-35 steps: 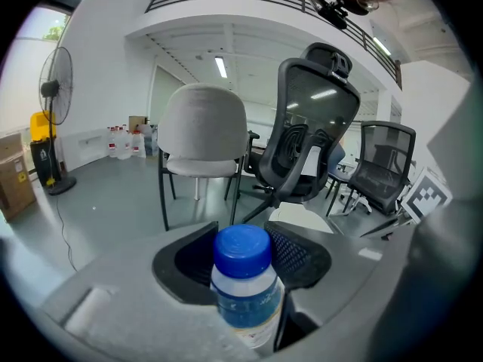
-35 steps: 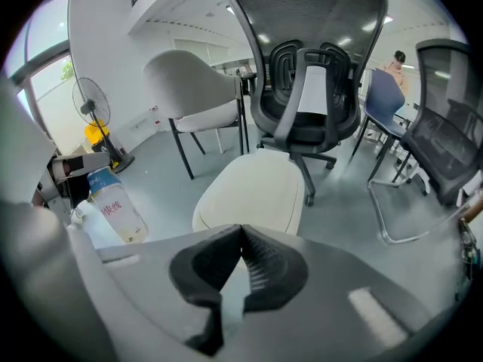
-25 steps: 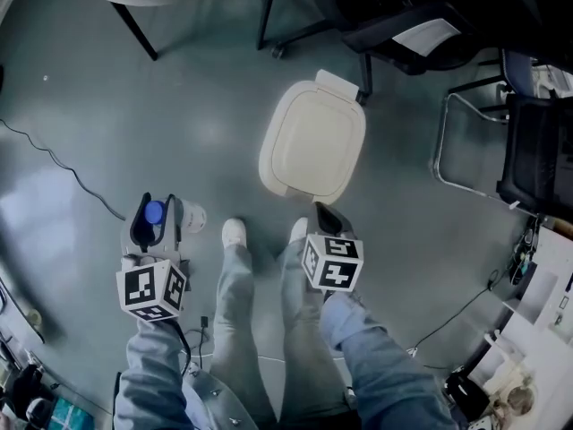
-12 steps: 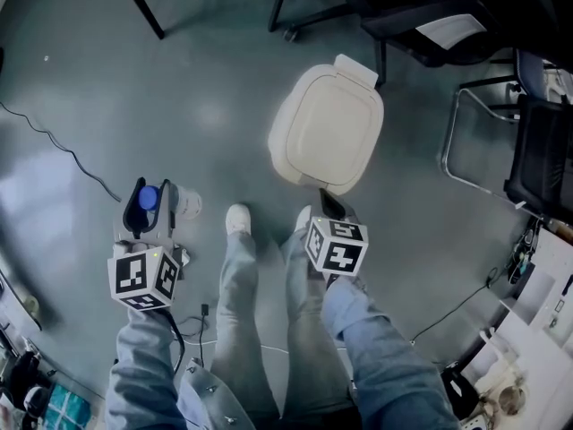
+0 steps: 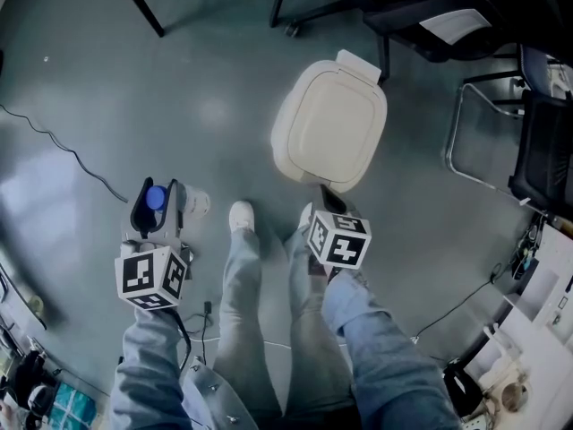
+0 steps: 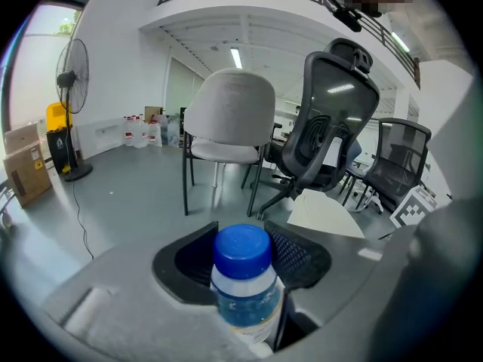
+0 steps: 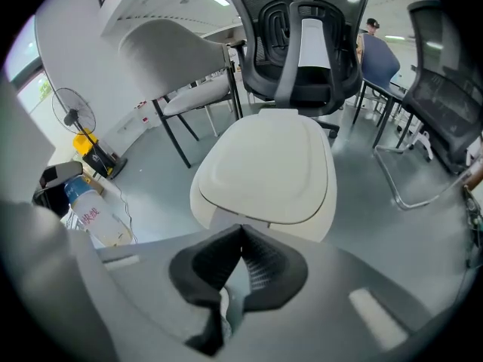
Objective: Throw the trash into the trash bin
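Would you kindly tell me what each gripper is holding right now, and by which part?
The left gripper holds a blue-capped bottle, its fingers gripping the top end, just below the cap. The right gripper holds nothing; its fingers are shut.

Blue denim sleeves [image 5: 148,370], pale grey trousers [image 5: 237,321], 2 white shoes [image 5: 239,215]. Flanking the trousers, the left gripper [image 5: 155,195] and right gripper [image 5: 329,201] are grey with black ribbed pads [image 7: 266,266], each bearing 1 white cube [image 5: 150,278] of black square markers; a thin black cable [image 5: 183,340] hangs left of the trousers
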Demonstrator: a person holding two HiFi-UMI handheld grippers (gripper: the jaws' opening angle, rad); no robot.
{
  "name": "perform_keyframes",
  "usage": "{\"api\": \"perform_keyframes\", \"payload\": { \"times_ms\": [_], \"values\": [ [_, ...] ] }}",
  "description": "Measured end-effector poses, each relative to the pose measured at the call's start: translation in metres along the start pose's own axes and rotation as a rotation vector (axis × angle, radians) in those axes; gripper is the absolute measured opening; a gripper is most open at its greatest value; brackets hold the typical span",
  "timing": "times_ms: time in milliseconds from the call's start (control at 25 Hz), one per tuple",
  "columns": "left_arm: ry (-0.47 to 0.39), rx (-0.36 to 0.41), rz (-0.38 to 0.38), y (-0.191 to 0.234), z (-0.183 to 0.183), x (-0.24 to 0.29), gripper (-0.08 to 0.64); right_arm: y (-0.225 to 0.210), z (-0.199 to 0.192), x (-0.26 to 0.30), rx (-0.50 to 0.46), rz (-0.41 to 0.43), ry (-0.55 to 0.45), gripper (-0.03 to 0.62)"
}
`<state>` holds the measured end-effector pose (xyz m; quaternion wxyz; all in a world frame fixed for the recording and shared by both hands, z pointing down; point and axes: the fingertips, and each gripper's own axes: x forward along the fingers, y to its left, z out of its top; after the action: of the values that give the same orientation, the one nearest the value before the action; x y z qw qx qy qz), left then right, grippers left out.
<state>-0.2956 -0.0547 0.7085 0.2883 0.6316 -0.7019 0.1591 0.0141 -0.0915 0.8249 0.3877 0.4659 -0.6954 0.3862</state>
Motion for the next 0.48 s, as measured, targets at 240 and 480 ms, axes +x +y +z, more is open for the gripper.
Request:
{"api": "perform_keyframes", "payload": {
  "times_ms": [240,480],
  "values": [
    [0.007,-0.003,-0.014,-0.008,-0.002,0.004,0.199,0.001,-0.004,0.004,-0.059,-0.017,0.028,0.003],
    [0.008,-0.001,-0.032,-0.018,0.000,0.006,0.199,0.002,-0.006,0.004,-0.109,-0.062,-0.001,0.005]
  ]
}}
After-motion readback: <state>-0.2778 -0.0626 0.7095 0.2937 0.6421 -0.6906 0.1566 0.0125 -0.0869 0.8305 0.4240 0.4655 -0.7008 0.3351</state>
